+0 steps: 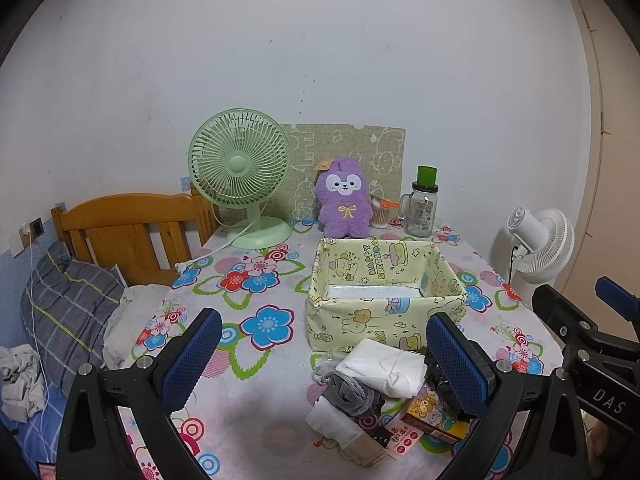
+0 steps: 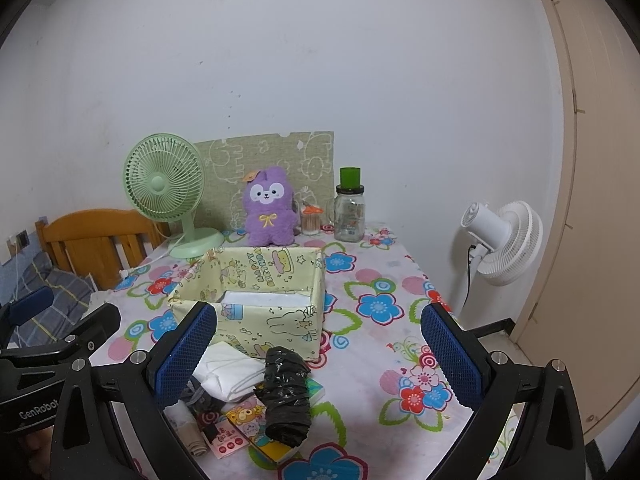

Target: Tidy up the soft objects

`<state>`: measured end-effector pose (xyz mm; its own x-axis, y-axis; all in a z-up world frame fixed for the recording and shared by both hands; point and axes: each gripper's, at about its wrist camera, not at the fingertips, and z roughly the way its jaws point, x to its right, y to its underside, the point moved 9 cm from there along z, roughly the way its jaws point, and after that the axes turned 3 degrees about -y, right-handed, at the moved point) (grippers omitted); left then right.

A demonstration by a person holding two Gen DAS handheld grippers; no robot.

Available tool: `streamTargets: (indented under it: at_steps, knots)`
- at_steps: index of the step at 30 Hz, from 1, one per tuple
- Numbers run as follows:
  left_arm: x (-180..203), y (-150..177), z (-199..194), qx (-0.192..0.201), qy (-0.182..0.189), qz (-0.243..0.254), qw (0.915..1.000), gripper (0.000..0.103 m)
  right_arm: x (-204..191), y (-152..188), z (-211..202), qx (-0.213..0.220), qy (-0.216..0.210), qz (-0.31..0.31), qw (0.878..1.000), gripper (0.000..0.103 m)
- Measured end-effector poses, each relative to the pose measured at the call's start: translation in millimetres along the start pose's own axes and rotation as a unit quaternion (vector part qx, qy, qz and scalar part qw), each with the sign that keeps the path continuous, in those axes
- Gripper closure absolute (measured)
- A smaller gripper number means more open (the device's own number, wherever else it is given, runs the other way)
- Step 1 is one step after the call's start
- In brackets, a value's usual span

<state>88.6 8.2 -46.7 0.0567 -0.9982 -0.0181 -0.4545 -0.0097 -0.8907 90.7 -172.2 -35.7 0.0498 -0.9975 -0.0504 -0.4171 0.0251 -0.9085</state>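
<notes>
Left wrist view: left tongs (image 1: 320, 364) spread wide, empty, above soft pile at near wall of yellow cartoon box (image 1: 384, 308). Judged step: first pick. Folded white cloth (image 1: 384, 368) touches box front; pinch thick fold, lift clear of grey drawstring pouch (image 1: 352, 394).

Right wrist view: right tongs (image 2: 318, 354) spread, empty. Black plastic bundle (image 2: 286, 392) before box. Floral desk (image 2: 400, 360) against white wall; purple plush (image 2: 270, 210) behind box, green fan (image 2: 164, 196) beside.
</notes>
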Motion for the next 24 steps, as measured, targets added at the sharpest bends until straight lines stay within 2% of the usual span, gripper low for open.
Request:
streamTargets:
  at_steps: [24]
  knots:
    - [4.1, 5.6, 3.5, -0.007, 0.014, 0.0, 0.9999, 0.0, 2.8, 0.6, 3.9, -0.002, 0.002, 0.011, 1.0, 0.0]
